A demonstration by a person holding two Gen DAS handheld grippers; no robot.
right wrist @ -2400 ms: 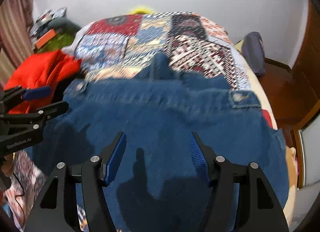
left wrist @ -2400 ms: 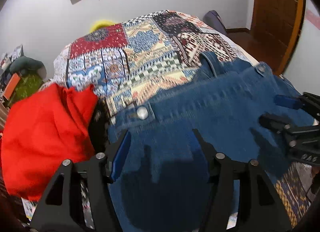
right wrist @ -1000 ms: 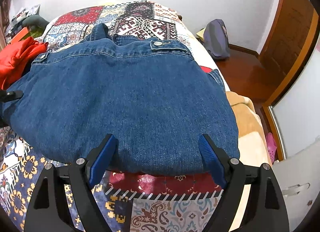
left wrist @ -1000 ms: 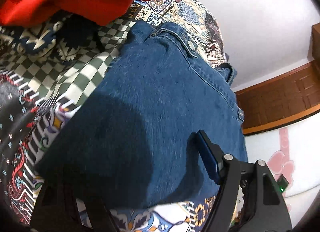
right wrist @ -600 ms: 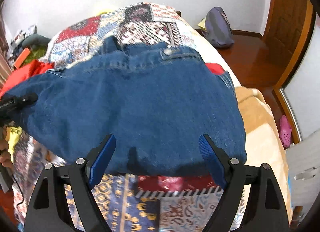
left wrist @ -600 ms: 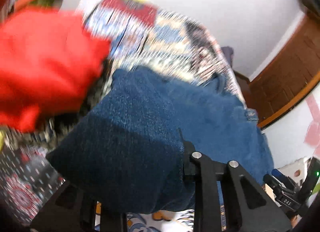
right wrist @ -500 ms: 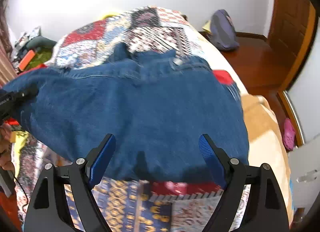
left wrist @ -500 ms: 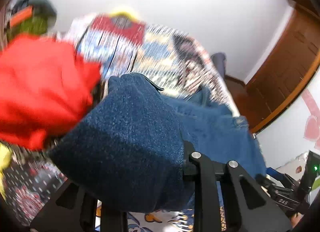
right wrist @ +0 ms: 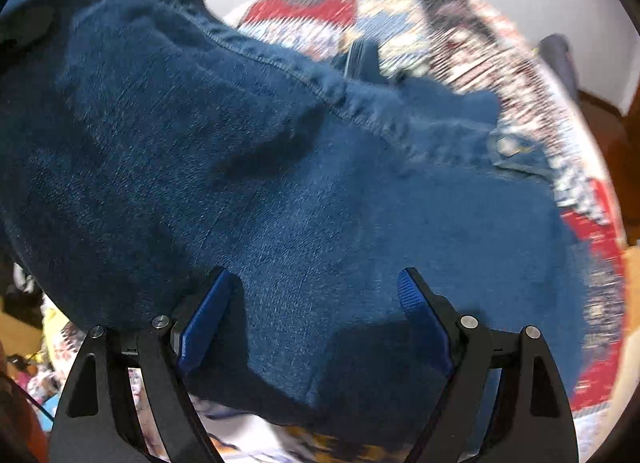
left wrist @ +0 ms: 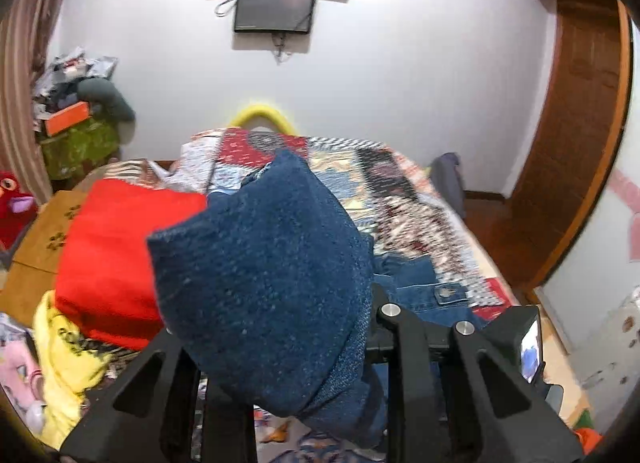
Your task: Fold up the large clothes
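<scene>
Lifted denim garment [left wrist: 260,283] bunches, clamped in left hand-held gripper [left wrist: 280,347].

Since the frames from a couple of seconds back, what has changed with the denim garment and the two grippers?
The left gripper has just been closing its jaws and now grips the side of the denim garment, lifting that edge off the patchwork bedspread. The right gripper has swung in over the denim, jaws open, holding nothing. The far edge of the denim is still on the bed, and the red garment is still beside it.
</scene>
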